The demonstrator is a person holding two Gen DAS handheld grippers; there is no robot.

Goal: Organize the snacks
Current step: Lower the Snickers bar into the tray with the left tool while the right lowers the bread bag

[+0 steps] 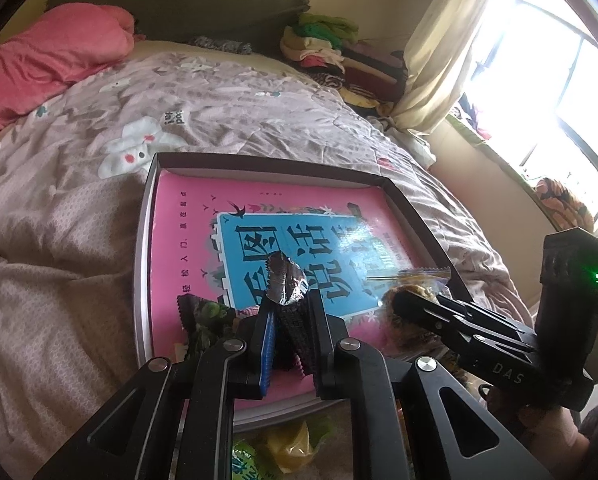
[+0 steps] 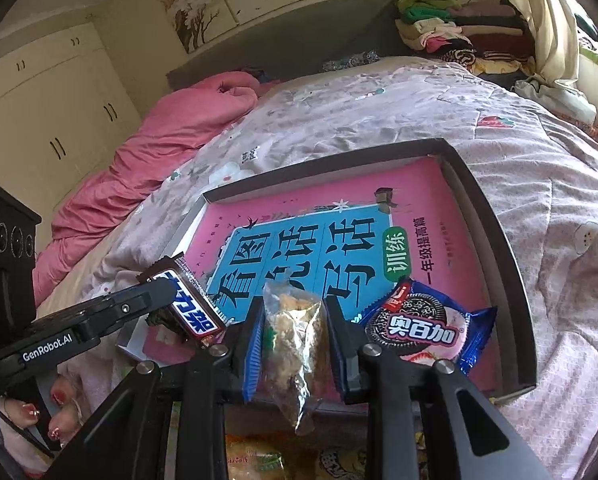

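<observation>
While quilted bed (image 2: 379, 120) fills background, dark-rimmed tray (image 2: 511, 248) with pink book (image 2: 431, 192) at centre. Oreo-style blue pack (image 2: 423, 324) on book, 4 o'clock. Right gripper (image 2: 295, 320) clamped on clear cookie bag (image 2: 293, 340), 6 o'clock. Left gripper (image 1: 291, 316) pinching dark chocolate bar (image 1: 287, 280), 8 o'clock over tray.
</observation>
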